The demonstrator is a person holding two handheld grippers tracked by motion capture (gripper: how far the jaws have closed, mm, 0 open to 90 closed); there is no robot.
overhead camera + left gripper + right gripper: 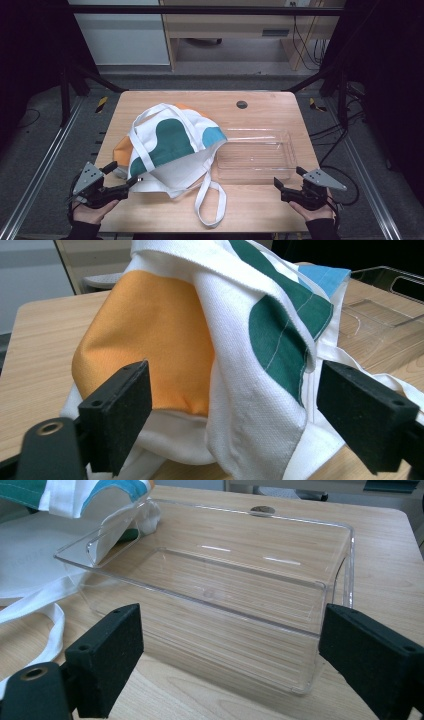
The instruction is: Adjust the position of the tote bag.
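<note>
A white cloth tote bag with green, orange and blue patches lies crumpled on the left half of the wooden table, one strap looping toward the front edge. To its right stands an empty clear plastic tray, its left end touching the bag. My left gripper is open at the bag's front left corner. In the left gripper view the bag bulges just ahead of the left gripper, with the pads apart from the cloth. My right gripper is open just before the tray's front right corner, and in the right gripper view the tray stands close ahead of the right gripper.
The table has a dark round cable hole near its far edge. Bare wood lies in front of the tray and along the far side. Black frame posts stand at the table's far corners, with rails on the floor at both sides.
</note>
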